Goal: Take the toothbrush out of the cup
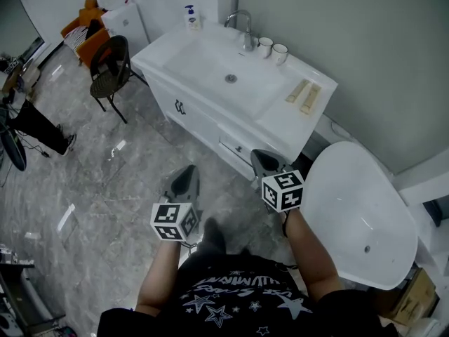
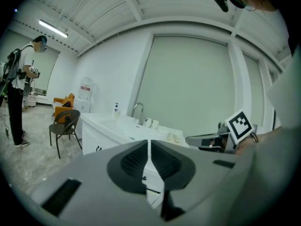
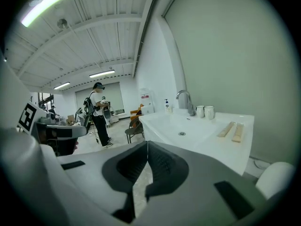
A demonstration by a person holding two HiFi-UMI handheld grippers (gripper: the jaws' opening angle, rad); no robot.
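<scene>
Grey marbled floor (image 1: 105, 181) fills the left of the head view. At lower right lies a white bathtub (image 1: 358, 216), and beside it a long white vanity (image 1: 277, 118) runs along the wall, with a sunken basin in its top. A second person (image 3: 99, 117) stands well off across the room, with a dark chair (image 1: 109, 72) between that person and the vanity's far end.

The person's two forearms reach forward over the floor just short of the vanity's cabinet front. The left gripper (image 1: 186, 174) has its jaws pressed together with only a hairline slit between the ribbed pads and nothing in them – its own view shows this plainly. The right gripper (image 1: 261, 157) is likewise closed and empty, pointing toward the vanity's near corner.

A chrome faucet (image 1: 242, 27) stands at the back of the basin. Just to its right, at the counter's rear edge, two white cups (image 1: 265, 45) stand side by side, well apart from both grippers – a toothbrush in either is too small to make out. A soap bottle (image 1: 190, 16) stands at the far left corner, and two tan bars (image 1: 305, 93) lie together on the right end
</scene>
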